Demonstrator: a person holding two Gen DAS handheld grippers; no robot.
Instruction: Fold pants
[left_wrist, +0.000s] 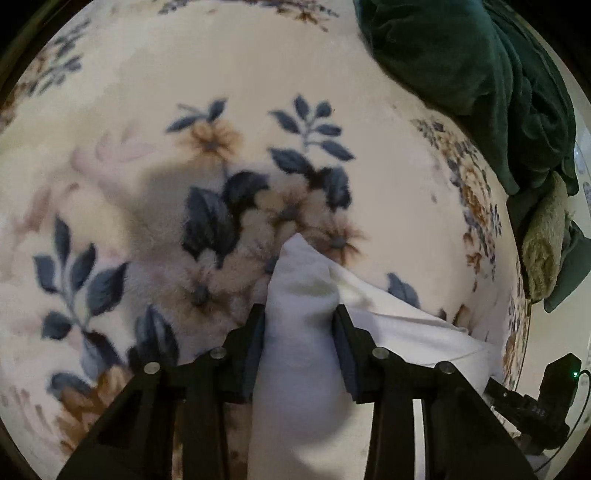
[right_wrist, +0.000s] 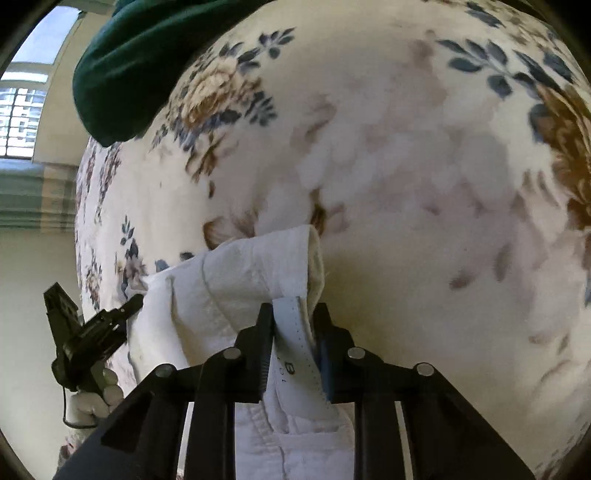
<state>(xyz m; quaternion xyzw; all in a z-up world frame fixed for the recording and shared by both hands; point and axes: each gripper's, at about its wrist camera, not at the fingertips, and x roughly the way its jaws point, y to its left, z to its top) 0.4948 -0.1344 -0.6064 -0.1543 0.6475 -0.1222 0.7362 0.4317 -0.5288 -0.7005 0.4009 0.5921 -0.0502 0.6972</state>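
The white pants (left_wrist: 299, 295) lie on a cream blanket with blue and brown flowers (left_wrist: 258, 110). In the left wrist view a bunched fold of them stands between my left gripper (left_wrist: 300, 314) fingers, and both pads press on it. My right gripper (right_wrist: 291, 314) is shut on the waistband corner of the pants (right_wrist: 255, 266), where a pale label with printed letters (right_wrist: 291, 347) runs between the pads. The left gripper (right_wrist: 135, 300) shows at the left in the right wrist view, its tips at the pants' far edge, held by a white-gloved hand (right_wrist: 92, 402).
A dark green garment (left_wrist: 461, 74) lies heaped at the blanket's far right edge, with an olive towel (left_wrist: 543, 251) beside it. The same green cloth (right_wrist: 140, 66) sits top left in the right wrist view, near a window (right_wrist: 22, 122). The blanket (right_wrist: 424, 147) spreads wide ahead.
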